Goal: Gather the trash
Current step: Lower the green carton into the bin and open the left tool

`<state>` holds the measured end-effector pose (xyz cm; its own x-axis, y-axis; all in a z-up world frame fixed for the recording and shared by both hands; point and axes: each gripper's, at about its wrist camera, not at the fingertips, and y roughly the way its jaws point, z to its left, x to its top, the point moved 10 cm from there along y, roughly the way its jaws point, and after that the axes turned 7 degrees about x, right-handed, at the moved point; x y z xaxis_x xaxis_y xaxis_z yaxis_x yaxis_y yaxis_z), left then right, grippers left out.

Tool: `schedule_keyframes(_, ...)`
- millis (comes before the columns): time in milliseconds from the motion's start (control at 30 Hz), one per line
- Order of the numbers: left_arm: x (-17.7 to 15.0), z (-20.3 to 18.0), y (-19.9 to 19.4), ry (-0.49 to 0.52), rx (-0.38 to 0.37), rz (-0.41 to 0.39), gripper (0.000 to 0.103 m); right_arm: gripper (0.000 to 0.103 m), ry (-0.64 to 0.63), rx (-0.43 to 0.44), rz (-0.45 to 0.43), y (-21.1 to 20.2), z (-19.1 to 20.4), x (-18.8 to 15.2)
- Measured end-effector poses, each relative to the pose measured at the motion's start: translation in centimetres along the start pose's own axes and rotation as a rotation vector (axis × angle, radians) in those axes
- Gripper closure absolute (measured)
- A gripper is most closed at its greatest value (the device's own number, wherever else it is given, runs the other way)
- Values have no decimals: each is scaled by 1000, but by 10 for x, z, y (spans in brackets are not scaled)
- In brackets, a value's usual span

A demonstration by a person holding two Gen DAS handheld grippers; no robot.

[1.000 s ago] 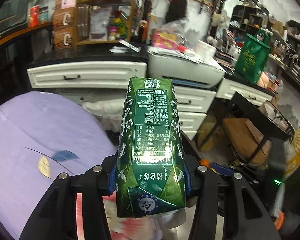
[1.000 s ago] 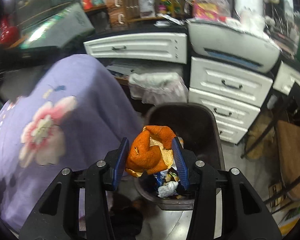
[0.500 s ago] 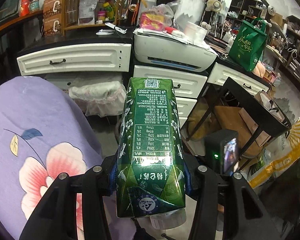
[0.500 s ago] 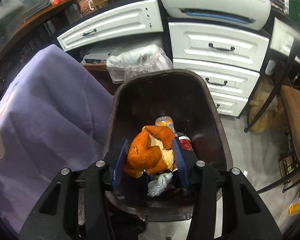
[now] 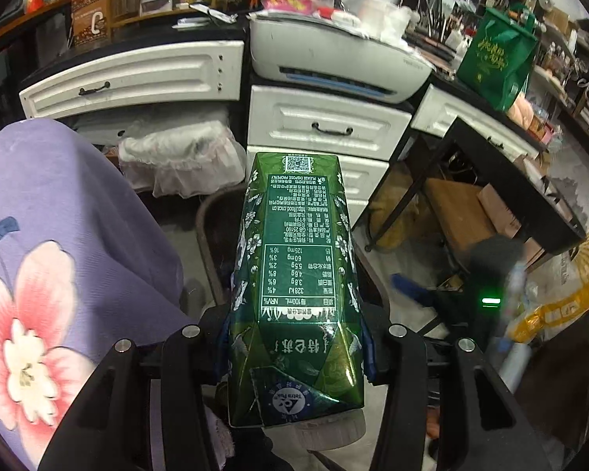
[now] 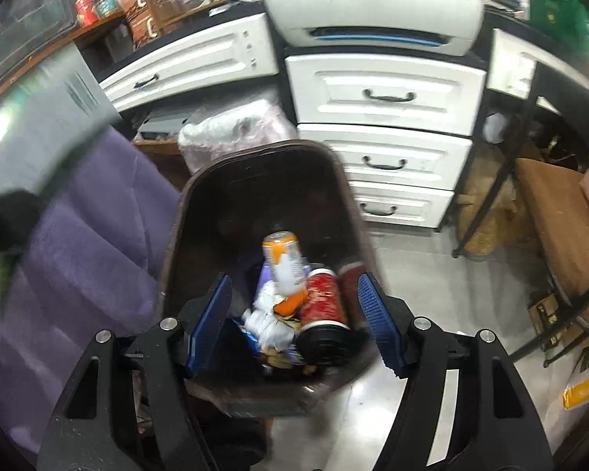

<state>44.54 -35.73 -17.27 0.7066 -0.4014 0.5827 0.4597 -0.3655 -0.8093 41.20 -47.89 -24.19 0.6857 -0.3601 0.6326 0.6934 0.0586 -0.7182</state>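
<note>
My right gripper (image 6: 294, 320) has just let go: half a second ago its blue pads were clamped on a piece of orange peel, and now they stand wide apart with nothing between them. A bit of orange (image 6: 286, 306) lies among the rubbish at the bottom of the brown trash bin (image 6: 176, 212), lower centre of the right wrist frame, and I take it to be that peel, though blur leaves me unsure. With it lie a yellow-and-white bottle (image 6: 284, 261), a red can (image 6: 324, 294) and crumpled white wrappers (image 6: 265, 316). So that item counts as collected.

My left gripper (image 5: 294, 337) is clenched on the green drink carton (image 5: 298, 274), which fills the centre of the left wrist frame, its printed panel facing the camera. The carton is my next drop, I judge.

The right view looks straight down into the bin and shows its contents. The left view shows only a sliver of the bin's rim (image 5: 202, 227) left of the carton, which hides the rest, plus the purple flowered cloth (image 5: 59, 235) at lower left and the white printer (image 5: 333, 59) at upper centre.
</note>
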Motion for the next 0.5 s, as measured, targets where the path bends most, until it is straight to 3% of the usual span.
schedule_keyframes(267, -16, -18, 42, 8, 20, 84, 55, 36, 52, -47, -49, -57, -52, -19)
schedule_keyframes(500, -28, -26, 81, 28, 61, 152, 55, 36, 46, -33, -76, -95, -60, -38)
